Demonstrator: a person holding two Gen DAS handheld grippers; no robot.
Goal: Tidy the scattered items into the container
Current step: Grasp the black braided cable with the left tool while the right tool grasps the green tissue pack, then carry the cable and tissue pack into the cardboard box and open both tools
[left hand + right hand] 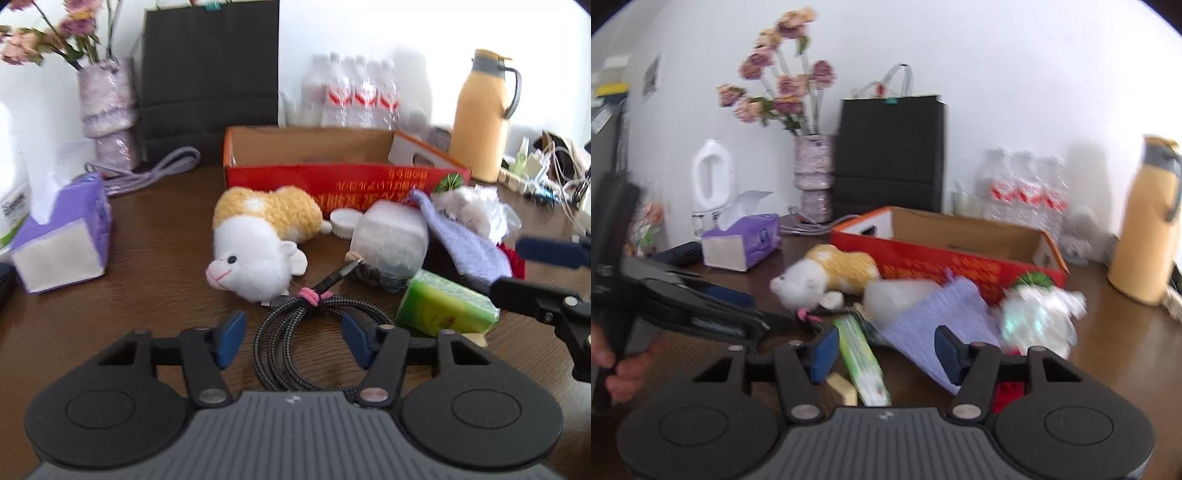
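Two handheld grippers hover over a cluttered brown wooden table [155, 258] as you face the mess. Your left gripper [293, 341] holds its blue pads part-way apart above a coiled braided cable [314, 332] bound with a pink tie; the coil shows between the pads, but nothing is pinched. Your right gripper [882, 352] also stands half-spread, gripping nothing, above a green packet [862, 360] and a lilac cloth [942, 317].

Scattered just in front of the red cardboard box [332, 179], the container at the table's middle, lie a white-and-yellow plush toy [258, 240], a white plastic jar [388, 236] tipped on its side with its lid [345, 219] beside it, the lilac cloth [469, 243] draped over a red item, and a white crinkled bundle [476, 210] with a green rosette. The green packet [447, 304] rests just right of the cable. Inside the box only bare cardboard shows.

To the left sits a purple tissue box [62, 243]; behind stand a vase of dried flowers [107, 110], a black paper bag [210, 81], a pack of water bottles [354, 96] and a yellow thermos jug [484, 114]. From the right wrist, your hand [624, 365] shows at the left edge, gripping the left tool's handle
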